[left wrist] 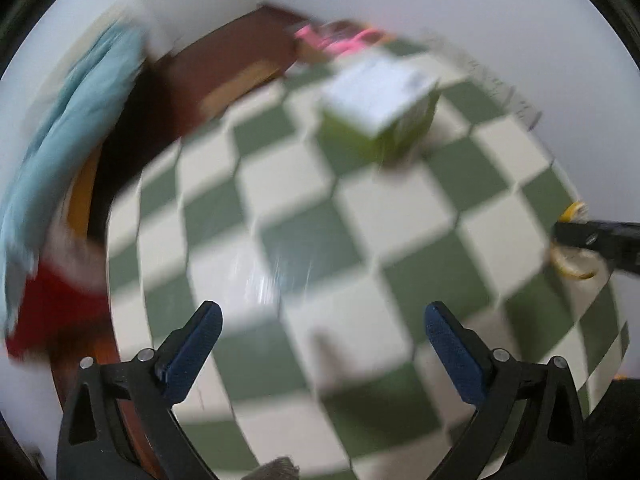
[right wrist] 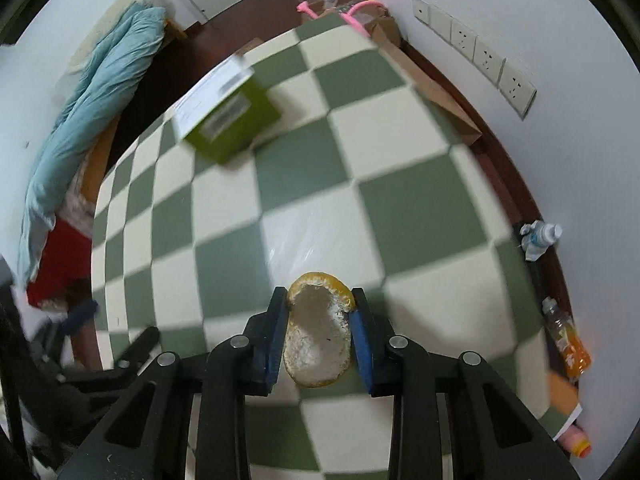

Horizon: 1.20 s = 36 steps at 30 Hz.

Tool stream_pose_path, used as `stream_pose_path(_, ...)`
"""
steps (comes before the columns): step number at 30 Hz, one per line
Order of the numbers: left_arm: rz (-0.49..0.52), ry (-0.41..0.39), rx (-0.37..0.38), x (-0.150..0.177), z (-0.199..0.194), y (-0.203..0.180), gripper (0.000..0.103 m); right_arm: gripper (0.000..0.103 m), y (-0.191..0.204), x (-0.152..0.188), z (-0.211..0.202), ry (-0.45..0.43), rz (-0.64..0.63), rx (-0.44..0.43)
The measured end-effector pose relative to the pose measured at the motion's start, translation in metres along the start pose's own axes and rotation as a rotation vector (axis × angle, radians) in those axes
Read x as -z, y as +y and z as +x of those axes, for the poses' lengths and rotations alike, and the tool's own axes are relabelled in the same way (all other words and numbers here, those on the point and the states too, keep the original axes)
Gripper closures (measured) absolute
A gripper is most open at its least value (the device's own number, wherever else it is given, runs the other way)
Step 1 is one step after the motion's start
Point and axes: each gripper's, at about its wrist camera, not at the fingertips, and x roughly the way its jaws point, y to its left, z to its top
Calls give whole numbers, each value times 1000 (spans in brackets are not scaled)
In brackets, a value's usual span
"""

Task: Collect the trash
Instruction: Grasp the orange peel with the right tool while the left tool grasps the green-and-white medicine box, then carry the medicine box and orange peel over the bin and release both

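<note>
My right gripper (right wrist: 320,300) is shut on a piece of orange peel (right wrist: 318,336), yellow rind outside, white pith facing me, held above the green-and-cream checkered tabletop (right wrist: 420,208). In the blurred left wrist view my left gripper (left wrist: 323,316) is open and empty above the same checkered tabletop (left wrist: 320,220). The right gripper with the peel (left wrist: 576,264) shows at that view's right edge. A clear plastic film (right wrist: 296,252) lies on the cloth just ahead of the peel; it also shows in the left wrist view (left wrist: 272,276).
A green box with a white label (right wrist: 228,120) (left wrist: 380,108) stands at the table's far side. A crushed water bottle (right wrist: 538,236) and an orange drink bottle (right wrist: 568,340) lie along the right wall. A blue quilt (right wrist: 88,112) lies left; cardboard with pink strap (right wrist: 352,12) behind.
</note>
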Motion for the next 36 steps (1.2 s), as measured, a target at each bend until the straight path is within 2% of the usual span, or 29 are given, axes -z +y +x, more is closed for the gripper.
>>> stream_pose_path(2, 76, -33, 2, -40, 2, 1, 0, 71, -12, -27, 5, 21, 29, 19)
stream_pose_path(5, 257, -57, -25, -85, 13, -6, 0, 71, -21, -62, 16, 57, 44, 48)
stream_pose_path(7, 363, -21, -35, -107, 28, -14, 0, 71, -22, -81, 22, 76, 37, 77)
stream_pose_path(11, 474, 65, -14, -132, 60, -20, 0, 71, -22, -104, 34, 120, 36, 94)
stream_pose_path(15, 536, 192, 69, -139, 93, -24, 0, 71, -25, -112, 44, 142, 38, 100)
stream_pose_path(18, 523, 246, 114, -142, 107, -28, 0, 71, -26, -111, 50, 155, 34, 99)
stream_pose_path(20, 521, 250, 125, -141, 111, -30, 1, 71, -27, -111, 53, 157, 30, 103)
stream_pose_path(21, 522, 251, 131, -141, 111, -31, 4, 71, -26, -111, 53, 156, 30, 105)
stream_pose_path(22, 528, 238, 138, -139, 109, -33, 21, 71, -26, -111, 53, 155, 29, 105)
stream_pose_path(23, 520, 235, 145, -141, 108, -31, 28, 71, -26, -111, 53, 155, 27, 104)
stream_pose_path(24, 501, 227, 146, -142, 106, -30, 28, 71, -25, -111, 53, 153, 28, 104)
stream_pose_path(29, 370, 121, 159, -142, 76, -17, 30, 71, -22, -106, 48, 138, 19, 92)
stream_pose_path(34, 180, 1, 140, -119, 28, 5, 30, 71, -4, -89, 26, 88, -14, 64)
stream_pose_path(36, 111, -44, 103, -103, 8, 15, 30, 71, 7, -77, 14, 63, -34, 52)
